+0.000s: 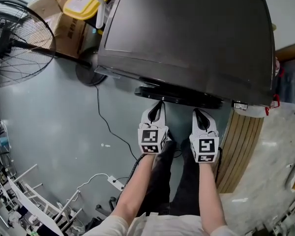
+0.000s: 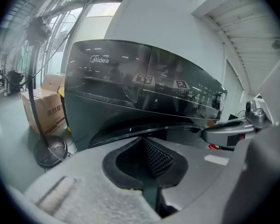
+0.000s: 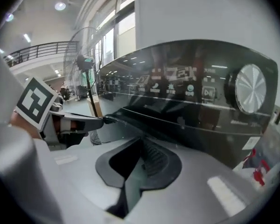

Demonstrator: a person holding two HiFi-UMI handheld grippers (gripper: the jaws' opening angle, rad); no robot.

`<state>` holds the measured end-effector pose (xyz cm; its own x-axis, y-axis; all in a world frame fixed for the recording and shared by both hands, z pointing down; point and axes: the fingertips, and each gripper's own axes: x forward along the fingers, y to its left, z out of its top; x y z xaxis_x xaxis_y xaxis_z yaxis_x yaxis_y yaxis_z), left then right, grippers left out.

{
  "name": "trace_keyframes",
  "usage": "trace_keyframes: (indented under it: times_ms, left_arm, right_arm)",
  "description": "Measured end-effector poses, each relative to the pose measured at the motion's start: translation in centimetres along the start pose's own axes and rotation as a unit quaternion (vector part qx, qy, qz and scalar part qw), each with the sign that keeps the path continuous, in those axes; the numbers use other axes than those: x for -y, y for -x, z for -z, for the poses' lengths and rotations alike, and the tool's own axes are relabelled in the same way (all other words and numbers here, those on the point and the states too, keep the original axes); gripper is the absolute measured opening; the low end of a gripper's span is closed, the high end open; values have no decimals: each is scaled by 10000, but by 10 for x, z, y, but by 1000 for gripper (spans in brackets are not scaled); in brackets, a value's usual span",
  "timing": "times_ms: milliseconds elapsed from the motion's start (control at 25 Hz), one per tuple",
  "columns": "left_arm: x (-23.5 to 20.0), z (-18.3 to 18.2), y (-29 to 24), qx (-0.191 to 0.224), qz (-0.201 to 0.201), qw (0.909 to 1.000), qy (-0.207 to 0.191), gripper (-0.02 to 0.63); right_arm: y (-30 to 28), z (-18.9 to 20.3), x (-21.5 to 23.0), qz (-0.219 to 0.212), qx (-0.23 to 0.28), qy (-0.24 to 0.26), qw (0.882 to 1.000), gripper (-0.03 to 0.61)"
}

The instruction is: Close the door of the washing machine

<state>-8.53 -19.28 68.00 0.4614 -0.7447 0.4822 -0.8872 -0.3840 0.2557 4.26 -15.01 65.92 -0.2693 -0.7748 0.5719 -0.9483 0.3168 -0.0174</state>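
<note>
Left claw (image 1: 157,108) and right claw (image 1: 201,115) closed, door (image 1: 179,96) just ahead

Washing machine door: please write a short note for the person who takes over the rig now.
Left claw: shut, empty, tip near the door rim.
Right claw: shut, empty, beside it.
Washing machine: straight ahead, door at its front, lying close against it.
Done: door seems swung in.
Left to do: I cannot tell if it is latched; probably press it and check.
</note>
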Motion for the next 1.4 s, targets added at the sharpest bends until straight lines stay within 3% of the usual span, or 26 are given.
trace_keyframes:
  times_ms: [320, 720, 1400]
  left_arm:
    - [-2, -9, -12, 67, 104, 9999, -66, 5]
    - [1, -9, -13, -99, 176, 9998, 44, 6]
    - [-1, -14, -15, 132, 219, 9995, 190, 8]
  right_arm:
    - [-10, 0, 15, 402, 358, -698, 9961, 2]
    - [-7, 0, 21, 1025, 747, -1422, 9817, 3]
    - [-7, -2, 21, 906, 874, -1460, 9812, 3]
